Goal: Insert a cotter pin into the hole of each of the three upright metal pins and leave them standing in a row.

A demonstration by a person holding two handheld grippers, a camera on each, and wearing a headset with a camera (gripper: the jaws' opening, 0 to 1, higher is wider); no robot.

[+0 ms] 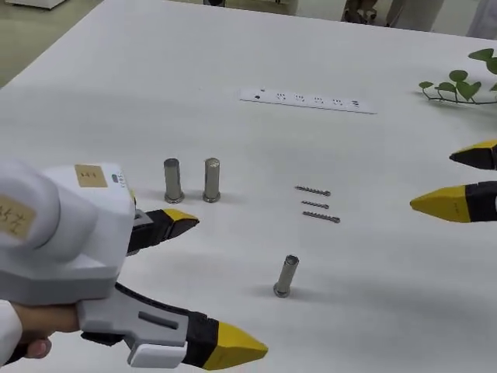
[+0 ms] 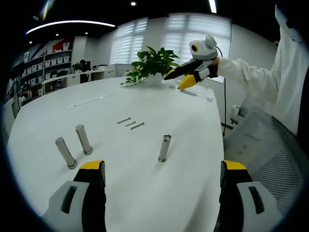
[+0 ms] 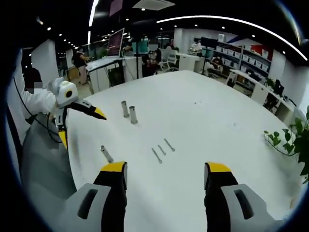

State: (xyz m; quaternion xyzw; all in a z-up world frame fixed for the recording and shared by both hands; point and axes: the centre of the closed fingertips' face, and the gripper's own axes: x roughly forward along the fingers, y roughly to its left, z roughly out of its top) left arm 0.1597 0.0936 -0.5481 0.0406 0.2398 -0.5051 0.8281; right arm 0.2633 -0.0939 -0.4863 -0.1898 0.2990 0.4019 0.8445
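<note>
Two steel pins [image 1: 172, 180] [image 1: 211, 179] stand upright side by side on the white table [image 1: 93, 101]. A third steel pin [image 1: 286, 276] stands apart, nearer to me. Three small cotter pins [image 1: 316, 204] lie in a short stack to their right, each free of the pins. My left gripper [image 1: 213, 284] is open at the lower left, near the pair and holding nothing. My right gripper [image 1: 435, 180] is open at the right edge, beyond the cotter pins. The left gripper view has the third pin [image 2: 164, 148] straight ahead and the right gripper [image 2: 186, 77] raised far behind it.
A white power strip [image 1: 307, 99] lies at the back of the table. A leafy plant [image 1: 462, 85] reaches in at the far right. A mesh chair [image 2: 270, 159] stands by the table's edge. Desks and shelves stand far behind.
</note>
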